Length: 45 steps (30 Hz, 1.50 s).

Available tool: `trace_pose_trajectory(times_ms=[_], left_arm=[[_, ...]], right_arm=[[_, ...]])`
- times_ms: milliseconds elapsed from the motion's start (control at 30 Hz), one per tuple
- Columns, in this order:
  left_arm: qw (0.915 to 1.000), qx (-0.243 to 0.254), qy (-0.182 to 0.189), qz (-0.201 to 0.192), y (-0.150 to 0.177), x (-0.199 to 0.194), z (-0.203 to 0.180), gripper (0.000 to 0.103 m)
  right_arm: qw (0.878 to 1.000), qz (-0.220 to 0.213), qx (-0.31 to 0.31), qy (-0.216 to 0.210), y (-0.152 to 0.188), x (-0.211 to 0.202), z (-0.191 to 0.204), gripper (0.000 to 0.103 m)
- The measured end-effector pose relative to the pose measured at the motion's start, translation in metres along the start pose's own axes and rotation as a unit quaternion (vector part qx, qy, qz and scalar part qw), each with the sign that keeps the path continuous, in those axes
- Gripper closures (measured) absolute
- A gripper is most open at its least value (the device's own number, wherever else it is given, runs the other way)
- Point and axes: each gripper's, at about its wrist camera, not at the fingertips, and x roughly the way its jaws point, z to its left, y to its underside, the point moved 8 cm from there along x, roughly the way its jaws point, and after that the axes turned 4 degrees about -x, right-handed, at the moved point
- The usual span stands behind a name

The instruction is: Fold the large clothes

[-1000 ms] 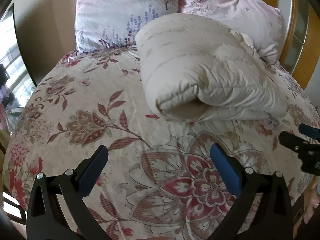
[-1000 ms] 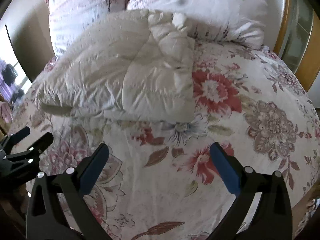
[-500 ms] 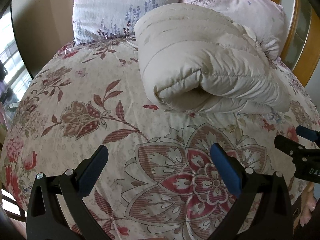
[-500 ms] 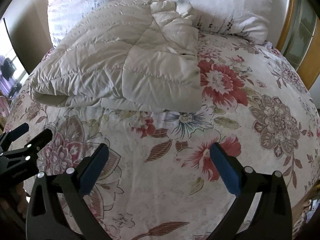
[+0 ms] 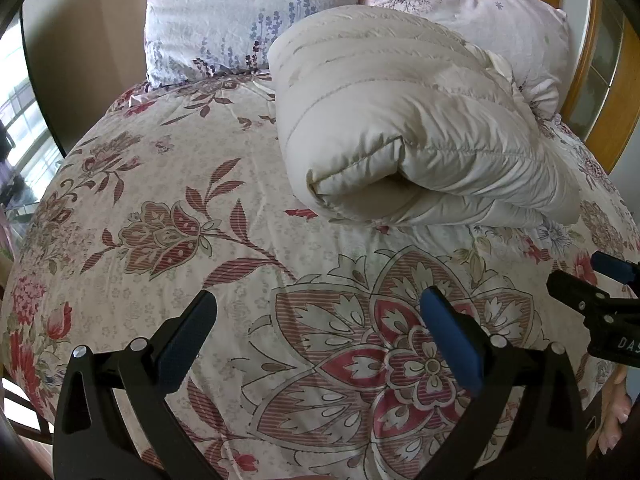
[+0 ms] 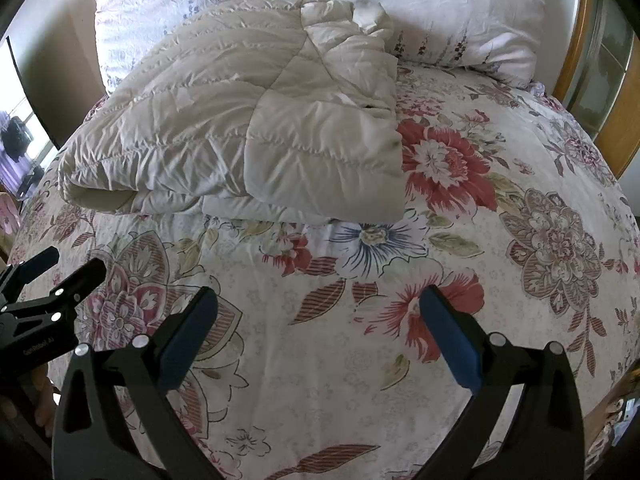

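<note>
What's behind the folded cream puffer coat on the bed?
Behind the cream puffer coat two pale floral pillows stand against the headboard end. Their lower edges are covered by the coat. It lies on the floral bedspread; nothing shows beneath it.

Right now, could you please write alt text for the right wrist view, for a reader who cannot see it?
A cream quilted coat lies folded on a floral bedspread, its far end against two pillows. The right gripper hangs over the bedspread, jaws open and empty; the left gripper enters at the left edge.
</note>
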Motion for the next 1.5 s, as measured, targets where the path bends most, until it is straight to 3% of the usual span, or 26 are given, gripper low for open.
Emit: trace_pose_trajectory(times_ms=[1500], left_arm=[[1.0000, -0.001, -0.001, 0.000, 0.0000, 0.0013, 0.0010, 0.001]], right_arm=[[1.000, 0.006, 0.001, -0.005, 0.0019, 0.0053, 0.0046, 0.002]])
